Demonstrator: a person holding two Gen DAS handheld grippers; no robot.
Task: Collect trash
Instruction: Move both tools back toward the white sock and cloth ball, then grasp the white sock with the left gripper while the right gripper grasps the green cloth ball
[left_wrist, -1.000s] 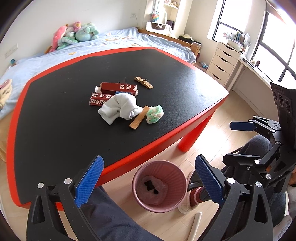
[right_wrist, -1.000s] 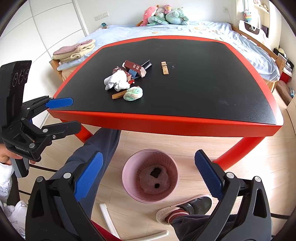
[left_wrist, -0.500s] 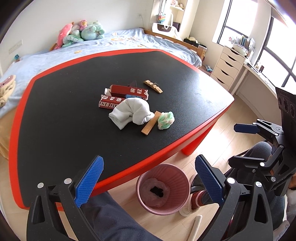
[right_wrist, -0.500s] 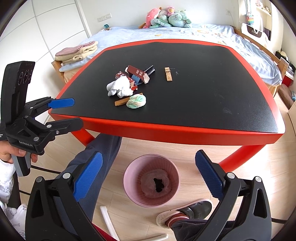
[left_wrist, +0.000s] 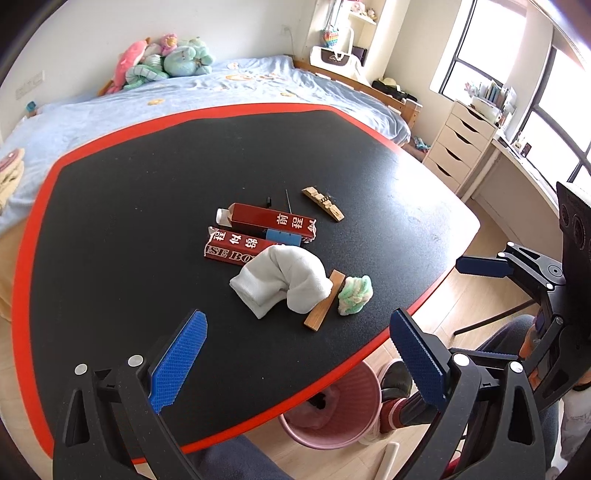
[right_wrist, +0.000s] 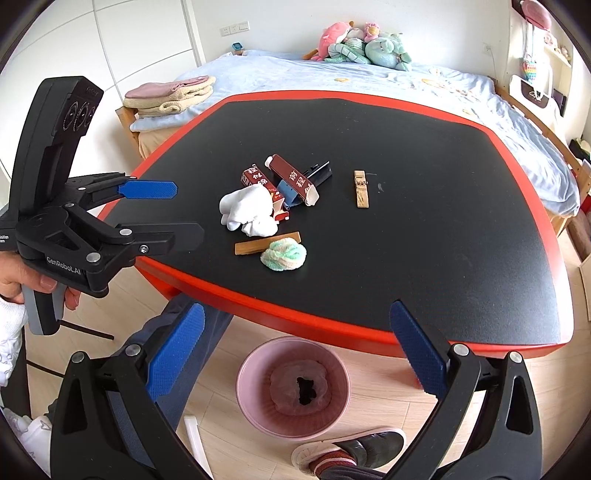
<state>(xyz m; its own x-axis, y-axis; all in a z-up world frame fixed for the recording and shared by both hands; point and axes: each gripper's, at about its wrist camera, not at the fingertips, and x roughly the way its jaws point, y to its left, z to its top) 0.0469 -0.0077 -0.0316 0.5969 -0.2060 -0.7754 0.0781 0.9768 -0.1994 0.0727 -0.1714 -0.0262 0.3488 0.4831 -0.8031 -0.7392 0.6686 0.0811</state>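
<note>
We are holding the left hand-held gripper (left_wrist: 295, 354) over the near edge of the black bench (left_wrist: 147, 221), low in the left picture. Its blue fingers are spread wide apart with nothing between them. We are holding the right hand-held gripper (right_wrist: 295, 347) low in the right picture, over the floor, and its fingers are wide apart too.

The trash is lying in a little pile in the middle of both pictures. A white sock (left_wrist: 282, 282) is sitting beside two red boxes (left_wrist: 271, 221). A wood stick (left_wrist: 324, 301) is touching the sock, and a green and white ball of fluff (left_wrist: 354, 295) is just beside the stick. A wooden clip (left_wrist: 322, 204) is lying apart, farther up.

The pink bin (right_wrist: 293, 386) is standing on the floor by the bench edge, at the bottom middle of the right picture.
</note>
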